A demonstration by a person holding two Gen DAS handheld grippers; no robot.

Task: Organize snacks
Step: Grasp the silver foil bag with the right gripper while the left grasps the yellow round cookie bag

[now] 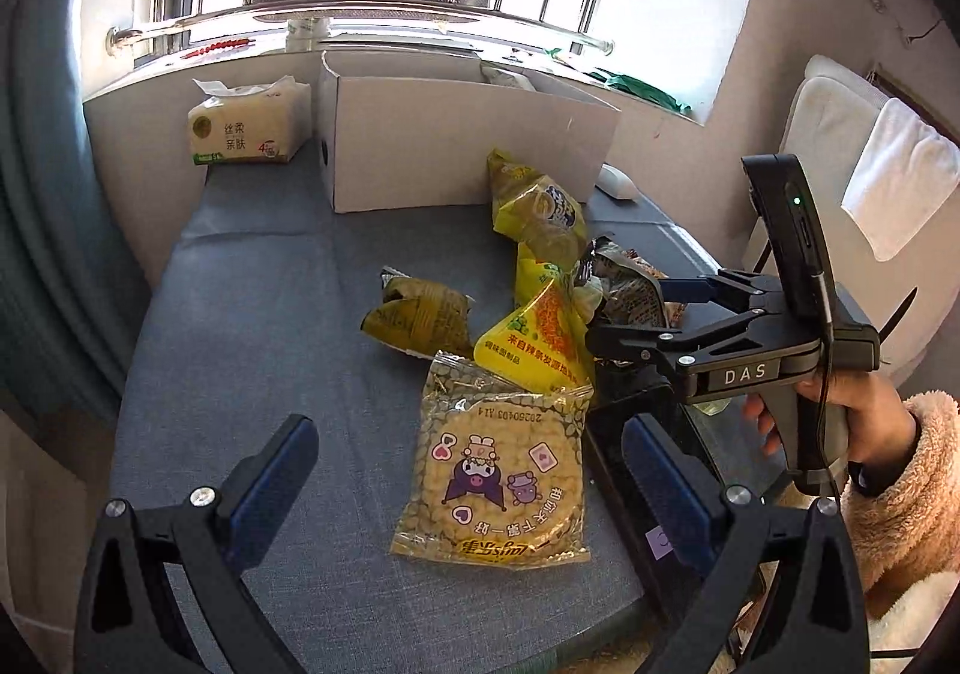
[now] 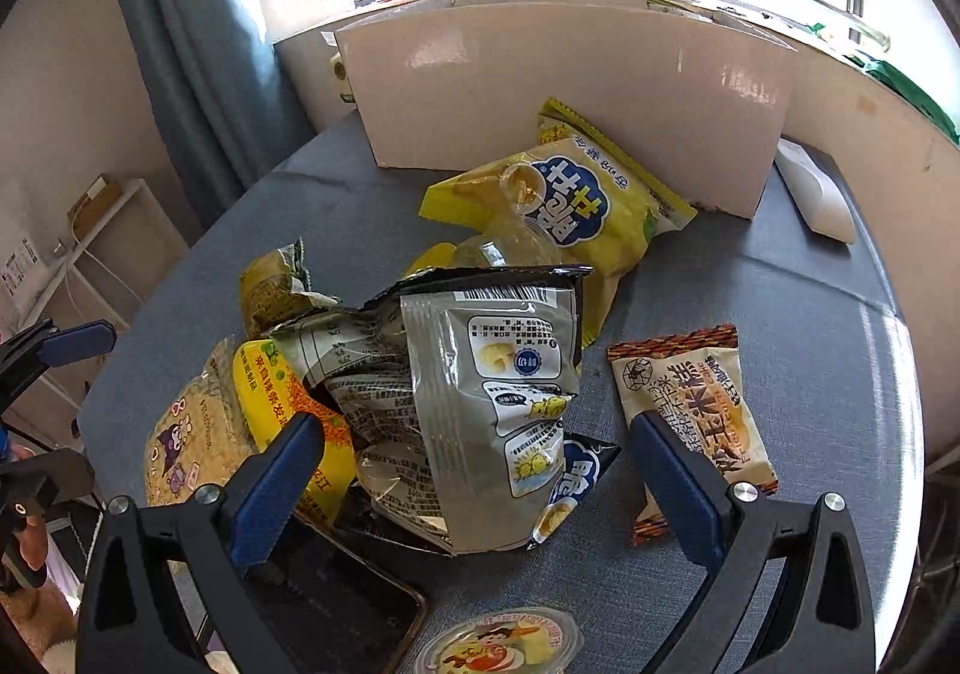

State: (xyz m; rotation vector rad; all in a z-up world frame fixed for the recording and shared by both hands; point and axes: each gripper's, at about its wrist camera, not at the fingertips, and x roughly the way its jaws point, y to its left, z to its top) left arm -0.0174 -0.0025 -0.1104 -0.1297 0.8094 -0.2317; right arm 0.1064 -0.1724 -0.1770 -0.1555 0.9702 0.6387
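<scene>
A: Snacks count on the grey tablecloth (image 1: 252, 278)?

B: Eight packets plus one cup, as far as I can see. Round corn-puff packet (image 1: 495, 470) with cartoon print, nearest the left gripper. Yellow-orange triangular packet (image 1: 534, 338) touching its far edge. Olive-green packet (image 1: 420, 314) just left of that, lying alone. Two yellow chip bags: big one (image 2: 576, 206) with blue logo, second one (image 2: 561, 119) behind it leaning on the box. Grey foil bag (image 2: 498, 404), crumpled, on top of the pile. Small dark bag (image 2: 585, 473) with blue logo, mostly under the foil one. Brown-edged rice cracker packet (image 2: 696, 404), flat, right of the pile, apart from it. Jelly cup (image 2: 498, 644) at the bottom edge of the right wrist view.

A: Box?

B: One white cardboard box (image 1: 468, 134), at the far side of the table by the window. Contents not visible. One tissue pack (image 1: 252, 122) left of it, one white object (image 1: 618, 182) to its right.

A: Grippers?

B: Left gripper (image 1: 474, 476): fingers wide apart, holding nothing, corn-puff packet lies between them. Right gripper (image 2: 480, 470): also spread, straddling the foil bag, no clear contact. Hand (image 1: 852, 416) in a fuzzy sleeve on the right grip.

A: Anything else?

B: One dark phone-like slab (image 2: 336, 602) under the near edge of the pile.
</scene>
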